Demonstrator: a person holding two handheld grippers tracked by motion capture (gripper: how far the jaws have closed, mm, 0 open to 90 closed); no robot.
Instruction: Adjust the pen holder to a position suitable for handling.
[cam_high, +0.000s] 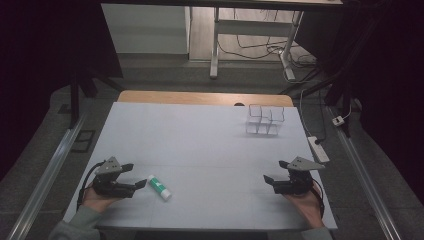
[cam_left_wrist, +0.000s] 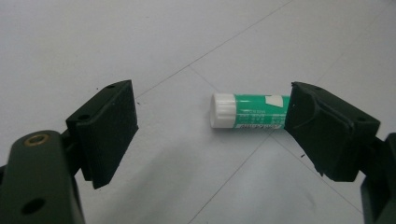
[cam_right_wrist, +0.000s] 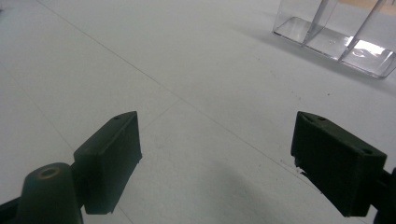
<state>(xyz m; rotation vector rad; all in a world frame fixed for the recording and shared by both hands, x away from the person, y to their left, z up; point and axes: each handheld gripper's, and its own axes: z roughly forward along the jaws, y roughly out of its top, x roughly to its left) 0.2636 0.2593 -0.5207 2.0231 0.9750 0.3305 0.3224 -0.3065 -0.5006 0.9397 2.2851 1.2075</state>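
High view shows you first the white table (cam_high: 200, 145), which covers most of the scene, with a strip of wood at its far edge. On the far right part of it stands a clear plastic organizer (cam_high: 265, 121) with several small compartments; you see its near corner (cam_right_wrist: 336, 39) also in the right gripper view, well apart from the jaws. Your right gripper (cam_high: 277, 171) rests low at the near right side of the table, pointing toward the left, and your hand (cam_high: 305, 202) holds it from behind. Its jaws stand wide apart and nothing is between them, only bare table surface. Your left gripper (cam_high: 137, 175) lies at the near left side, pointing toward the right. Its jaws are also wide apart and they grip nothing. The glue stick (cam_high: 159, 186), green with a white cap, lies flat on the table just beside this gripper. In the left gripper view the glue stick (cam_left_wrist: 247, 111) lies crosswise ahead of the jaws, and its green end is hidden behind the right-hand jaw; I cannot tell if they touch.
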